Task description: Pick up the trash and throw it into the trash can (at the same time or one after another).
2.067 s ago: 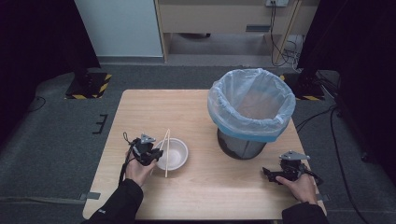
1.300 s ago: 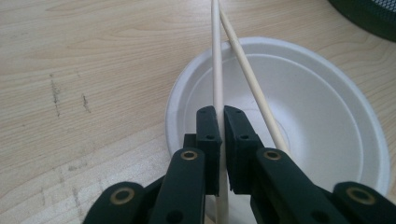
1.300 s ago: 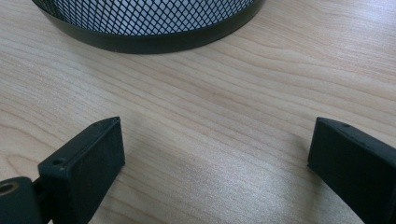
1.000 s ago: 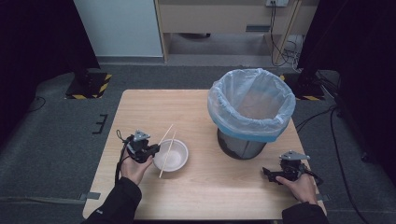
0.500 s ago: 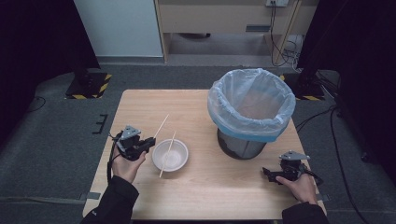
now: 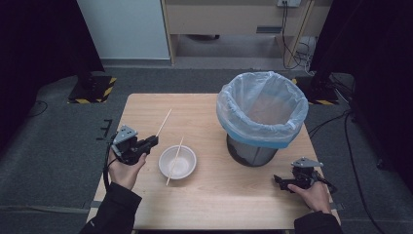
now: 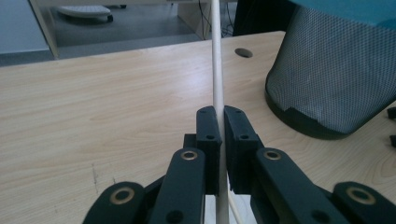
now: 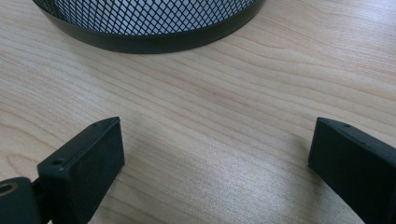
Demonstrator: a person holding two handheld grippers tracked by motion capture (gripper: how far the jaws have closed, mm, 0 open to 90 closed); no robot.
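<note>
My left gripper [image 6: 154, 142] is shut on a thin wooden chopstick [image 6: 164, 122], held just left of a white bowl [image 6: 185, 169] and raised off the table. In the left gripper view the chopstick [image 7: 216, 70] runs straight up from between the pressed pads [image 7: 208, 126]. A second chopstick [image 6: 175, 155] lies slanted across the bowl. My right gripper [image 6: 279, 180] rests on the table at the front right, below the bin, and its jaws stand wide apart with bare wood between them [image 8: 215, 140].
A black mesh waste bin [image 6: 253, 151] with a pale blue liner [image 6: 261, 105] stands on the right half of the wooden table [image 6: 219, 204]. Its base [image 8: 149, 18] is close ahead of the right gripper. A cable hole [image 7: 243, 52] sits in the tabletop.
The left hand has moved left and upward, carrying one chopstick away from the bowl. The other chopstick stays across the bowl. The right hand has not moved.
</note>
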